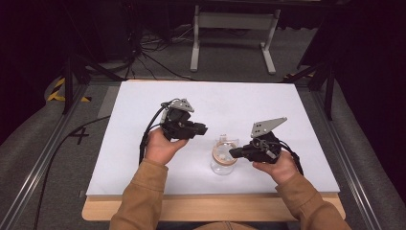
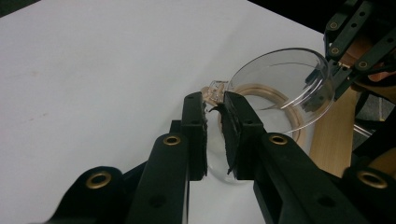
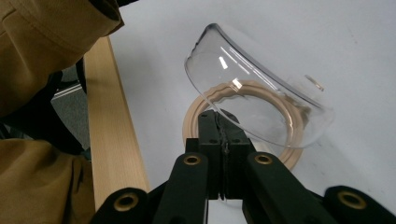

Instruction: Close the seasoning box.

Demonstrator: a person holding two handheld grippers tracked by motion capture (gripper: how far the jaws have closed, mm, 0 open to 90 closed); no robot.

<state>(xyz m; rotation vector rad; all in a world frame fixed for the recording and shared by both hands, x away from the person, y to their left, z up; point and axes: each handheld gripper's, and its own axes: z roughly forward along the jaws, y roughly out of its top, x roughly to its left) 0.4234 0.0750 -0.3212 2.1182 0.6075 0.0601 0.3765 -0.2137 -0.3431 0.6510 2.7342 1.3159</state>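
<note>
A small clear glass jar (image 1: 223,162) with a beige sealing ring (image 3: 198,122) stands near the front of the white table (image 1: 249,103). Its clear hinged lid (image 3: 261,88) is tilted up off the mouth. My right gripper (image 3: 224,116) is shut on the lid's rim and comes at the jar from the right (image 1: 233,152). My left gripper (image 1: 205,128) hovers up-left of the jar. Its jaws stand a narrow gap apart (image 2: 214,100) with nothing between them, pointing at the clear hinge tab (image 2: 215,87). The lid (image 2: 285,77) and the right gripper's fingers (image 2: 343,51) appear beyond them.
The table's wooden front edge (image 1: 215,207) runs just below the jar, close to the person's tan sleeves (image 3: 46,46). White surface lies bare behind and to both sides of the jar. A white metal frame (image 1: 234,21) and cables lie on the floor beyond the table.
</note>
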